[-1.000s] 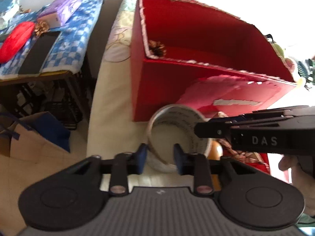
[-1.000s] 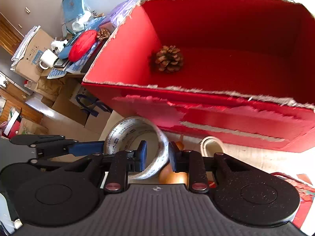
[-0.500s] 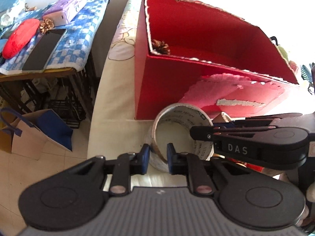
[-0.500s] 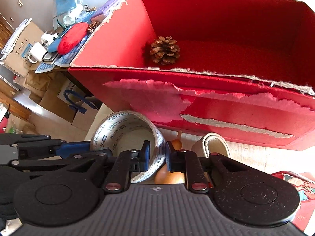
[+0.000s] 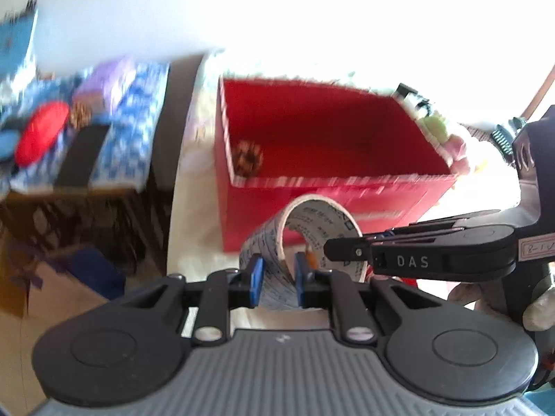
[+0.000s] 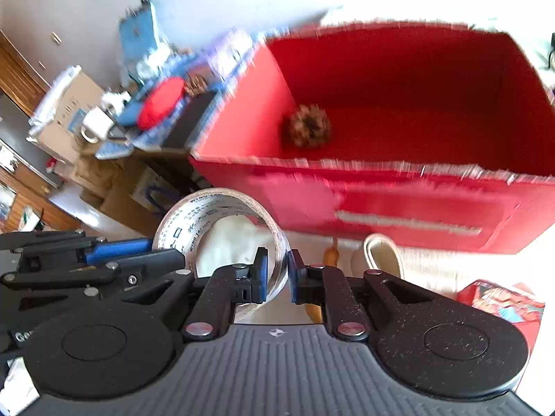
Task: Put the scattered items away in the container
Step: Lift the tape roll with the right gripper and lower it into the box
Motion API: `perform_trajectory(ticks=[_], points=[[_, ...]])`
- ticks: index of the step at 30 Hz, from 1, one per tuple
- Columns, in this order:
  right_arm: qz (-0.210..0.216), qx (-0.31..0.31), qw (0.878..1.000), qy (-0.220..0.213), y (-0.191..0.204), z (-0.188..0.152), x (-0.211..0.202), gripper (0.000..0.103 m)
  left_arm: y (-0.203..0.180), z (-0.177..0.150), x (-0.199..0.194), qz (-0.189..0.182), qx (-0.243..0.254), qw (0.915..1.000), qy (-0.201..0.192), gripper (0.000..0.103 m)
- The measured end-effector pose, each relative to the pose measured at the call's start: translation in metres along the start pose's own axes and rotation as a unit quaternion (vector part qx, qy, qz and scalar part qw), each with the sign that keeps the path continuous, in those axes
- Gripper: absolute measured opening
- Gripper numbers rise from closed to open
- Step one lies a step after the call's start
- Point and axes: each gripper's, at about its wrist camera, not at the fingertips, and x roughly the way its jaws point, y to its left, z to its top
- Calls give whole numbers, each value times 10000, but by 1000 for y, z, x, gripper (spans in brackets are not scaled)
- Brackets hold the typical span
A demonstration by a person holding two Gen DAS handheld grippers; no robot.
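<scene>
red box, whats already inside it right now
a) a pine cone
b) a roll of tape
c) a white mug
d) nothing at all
a, a pine cone lies on the floor of the red box near its left wall, while the tape roll is outside, in front of the box, gripped on opposite sides of its wall by the left gripper and right gripper.
</scene>
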Motion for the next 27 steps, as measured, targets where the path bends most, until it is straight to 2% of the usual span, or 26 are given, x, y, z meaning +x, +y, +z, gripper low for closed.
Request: perform_trajectory(ticks=[4,8,11,14,18,21,27], points=[[54,18,9987,-501,4,12,-29,13,-12,23,-20,-94,279,9988,-383,14],[-69,39,9956,-938,-1,28,-49,13,-16,51,-18,-316,404,9971,-561,14],[-288,9,9932,-1129,-9,40,-53,13,-23,73,0,-378,510,9964,-561,13],[-502,-6,9919,-1164,-21,53,-44,13,-27,93,25,-391,544,9970,-399,13],[-589,25,9928,-1040,-45,69,-25,12,-28,111,62,-390,478,9980,-110,13],[-590,50,9952,-776,-62,78,-3,11,-26,117,91,-312,289,9989,202,13],[-407,63,9990,180,-92,96,46,10,-17,115,140,-60,-64,9967,809,13]])
